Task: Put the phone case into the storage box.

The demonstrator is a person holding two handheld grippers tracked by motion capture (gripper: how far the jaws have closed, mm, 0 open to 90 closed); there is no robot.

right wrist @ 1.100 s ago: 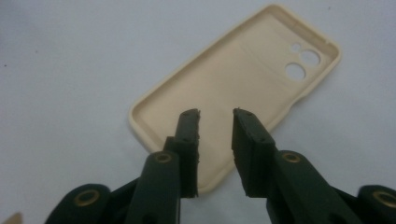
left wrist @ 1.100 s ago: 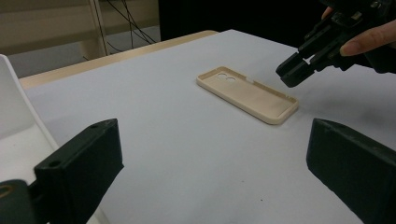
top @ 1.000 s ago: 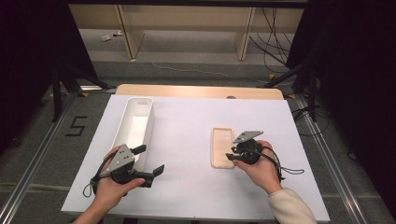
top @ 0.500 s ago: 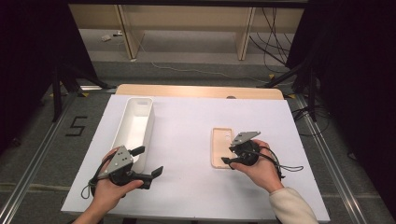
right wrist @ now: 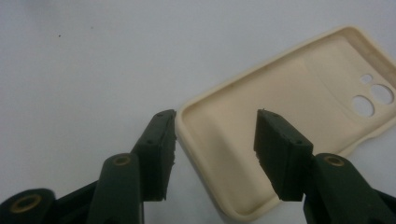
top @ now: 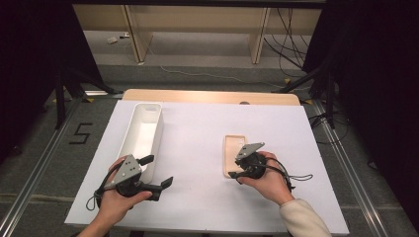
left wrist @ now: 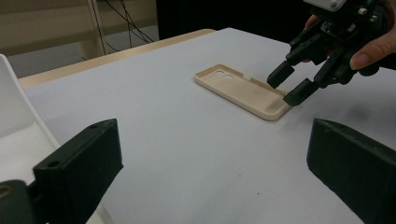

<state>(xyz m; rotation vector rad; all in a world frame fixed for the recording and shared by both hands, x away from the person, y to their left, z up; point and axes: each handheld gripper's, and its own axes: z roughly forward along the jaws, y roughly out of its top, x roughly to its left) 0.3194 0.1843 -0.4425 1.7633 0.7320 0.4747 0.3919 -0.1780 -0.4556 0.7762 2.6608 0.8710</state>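
White board (top: 197, 148) covers most of the table, with a strip of bare wood (top: 207, 96) showing along its far edge and grey floor beyond, where I see cables (top: 291, 29) and shelf legs.

On my left side a long white tray (top: 144, 132) lies lengthwise, its open top facing up. My left gripper (top: 157, 172) sits in my left hand (top: 116, 202) just beside the near end of that tray, low over the board, with its jaws spread wide. In the left gripper view they stand far apart at the bottom corners with nothing between them, and the tray's white wall (left wrist: 14, 116) shows at the edge.

To the right of centre a cream phone case (top: 233, 154) lies flat on the board, hollow side up, with its camera holes (right wrist: 373, 98) at the far end. My right gripper (top: 236, 169), in my right hand (top: 267, 180), is down at the near end of the case. Its jaws are parted and straddle the near corner: in the right gripper view one jaw is outside the case's long edge, over bare board, and the other is over the hollow. I can't tell whether either jaw touches the case's rim. The left gripper view shows the same, with the right gripper (left wrist: 292, 84) tipped down at the case (left wrist: 243, 88).
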